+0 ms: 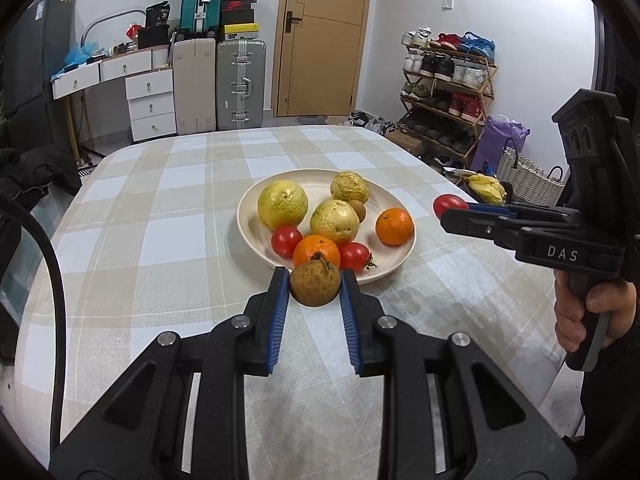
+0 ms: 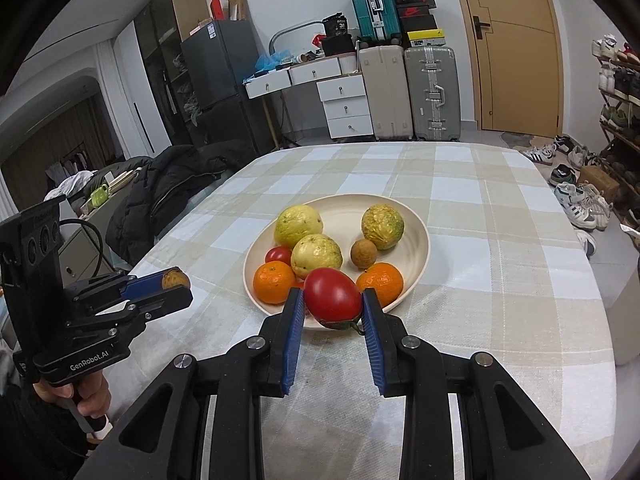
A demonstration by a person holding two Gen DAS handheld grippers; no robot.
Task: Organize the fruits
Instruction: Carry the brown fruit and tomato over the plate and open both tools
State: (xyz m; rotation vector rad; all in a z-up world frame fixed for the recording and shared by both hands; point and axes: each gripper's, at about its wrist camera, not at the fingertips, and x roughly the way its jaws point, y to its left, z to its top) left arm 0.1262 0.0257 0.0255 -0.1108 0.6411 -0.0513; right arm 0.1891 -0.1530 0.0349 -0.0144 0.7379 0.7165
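A cream plate [image 1: 256, 208] [image 2: 416, 240] on the checked tablecloth holds yellow-green guavas [image 1: 282, 205] [image 2: 298, 225], oranges [image 1: 394, 221] [image 2: 274, 282], red tomatoes [image 1: 286, 241] [image 2: 279, 255] and a small brown longan [image 2: 363, 254]. My left gripper [image 1: 315, 282] [image 2: 176, 282] is shut on a brown spotted longan [image 1: 315, 285], just in front of the plate's near rim. My right gripper [image 2: 332, 300] [image 1: 450, 210] is shut on a red tomato [image 2: 333, 298] [image 1: 448, 205], held above the table at the plate's near edge, to the right of the plate in the left wrist view.
The table [image 2: 500, 264] has a rounded far edge. Beyond it stand suitcases [image 1: 241, 84], white drawers [image 1: 150, 104], a door [image 1: 320, 36] and a shoe rack [image 1: 448, 80]. A dark jacket [image 2: 168, 196] lies off the table's left side. A hand [image 1: 588, 316] grips the right tool's handle.
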